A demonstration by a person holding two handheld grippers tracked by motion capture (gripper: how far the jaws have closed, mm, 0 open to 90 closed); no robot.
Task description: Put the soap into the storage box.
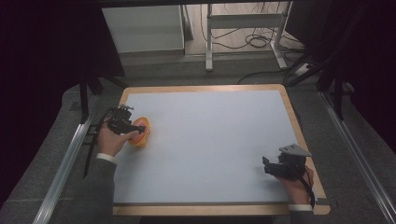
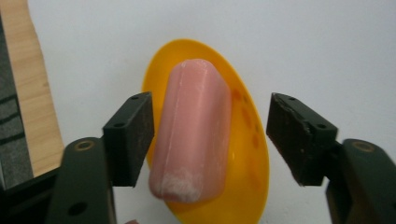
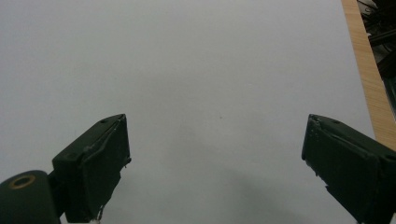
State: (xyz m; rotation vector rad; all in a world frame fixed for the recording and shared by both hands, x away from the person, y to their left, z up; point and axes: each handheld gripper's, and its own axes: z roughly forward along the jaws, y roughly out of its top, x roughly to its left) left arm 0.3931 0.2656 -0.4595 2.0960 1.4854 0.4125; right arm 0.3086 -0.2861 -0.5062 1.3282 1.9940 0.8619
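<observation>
My left tongs (image 2: 210,140) stand open around a pink sausage (image 2: 194,130) that lies in an orange dish (image 2: 247,140) near the left edge of the surface (image 1: 210,140); neither pad presses on it. In the left gripper view its long axis runs straight away from me, the rounded far end pointing forward. My right tongs (image 3: 215,168) hang open above bare surface, well apart from the dish.

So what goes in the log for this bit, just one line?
left claw: open around pink bar | bar: in orange dish | right claw: open, nothing between | table
</observation>
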